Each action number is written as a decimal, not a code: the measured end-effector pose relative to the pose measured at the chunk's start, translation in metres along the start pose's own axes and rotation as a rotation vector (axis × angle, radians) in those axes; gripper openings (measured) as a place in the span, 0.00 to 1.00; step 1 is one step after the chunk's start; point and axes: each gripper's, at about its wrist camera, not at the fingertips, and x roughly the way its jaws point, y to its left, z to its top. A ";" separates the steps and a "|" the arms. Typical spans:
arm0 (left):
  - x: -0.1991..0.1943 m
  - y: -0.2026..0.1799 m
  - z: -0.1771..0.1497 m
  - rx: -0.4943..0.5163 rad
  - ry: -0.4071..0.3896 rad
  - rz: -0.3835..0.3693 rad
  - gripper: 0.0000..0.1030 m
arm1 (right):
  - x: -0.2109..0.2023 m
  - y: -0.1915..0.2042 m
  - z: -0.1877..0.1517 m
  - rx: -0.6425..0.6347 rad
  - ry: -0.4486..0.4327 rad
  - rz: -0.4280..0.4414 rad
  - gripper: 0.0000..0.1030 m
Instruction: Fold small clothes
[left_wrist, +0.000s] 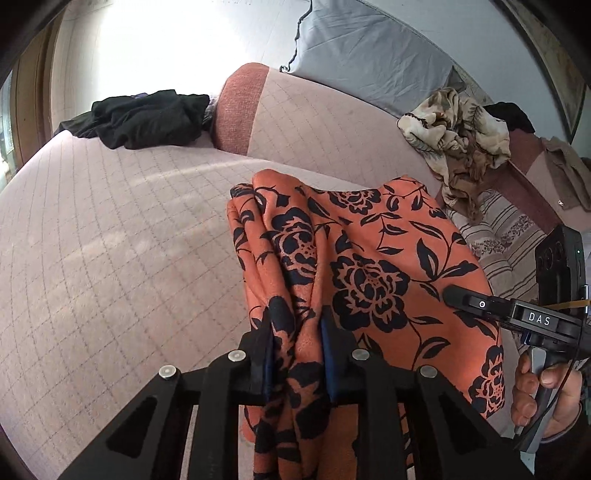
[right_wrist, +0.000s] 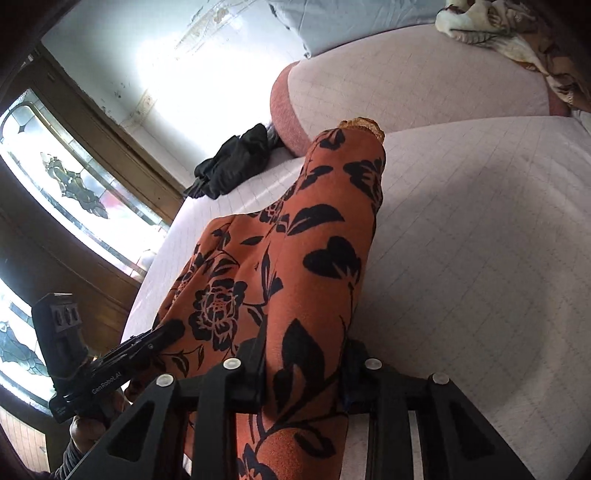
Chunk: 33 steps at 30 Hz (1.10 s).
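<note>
- Orange floral garment (left_wrist: 369, 258) is up off the bed (left_wrist: 110, 240), strung between both grippers, black rose & leaf print all over.
- Left gripper (left_wrist: 297, 350): jaws clenched on a bunched fold of the garment, cloth squeezed between the blue pads & spilling out below the fingers.
- Right gripper (right_wrist: 304, 365): also clamped tight on the garment, fabric pinched between the 2 fingers, rest of it rising ahead to a peak w/ a bit of tan trim at the top.
- From left cam you see the right gripper's black fingers touching the garment's far edge, person's right hand (left_wrist: 535, 391) wrapped on the handle.
- From right cam the left gripper sits at the lower-left edge of the cloth; left hand mostly hidden under it.
- Bed cover is pale pink w/ a faint grid; garment hangs over the middle of it.
- Black clothing pile (left_wrist: 144, 118) at the bed's far side, next to a pink bolster (left_wrist: 295, 118) w/ a reddish end band.
- Crumpled brown-cream floral cloth (left_wrist: 458, 136) on the other end of the bolster, well apart from the orange piece.
- Grey-blue pillow (left_wrist: 369, 48) behind, against the wall.
- Stained-glass window (right_wrist: 74, 184) in wood frame, on the black pile's side.
</note>
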 end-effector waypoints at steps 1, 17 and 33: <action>0.016 0.000 -0.001 -0.007 0.028 0.001 0.34 | -0.001 -0.015 0.004 0.023 -0.004 -0.003 0.31; 0.042 0.031 -0.056 0.054 0.190 0.199 0.67 | 0.015 -0.038 -0.020 0.147 -0.058 0.002 0.76; -0.122 0.024 -0.083 0.053 -0.041 0.319 0.92 | -0.075 0.043 -0.128 -0.045 -0.102 -0.380 0.86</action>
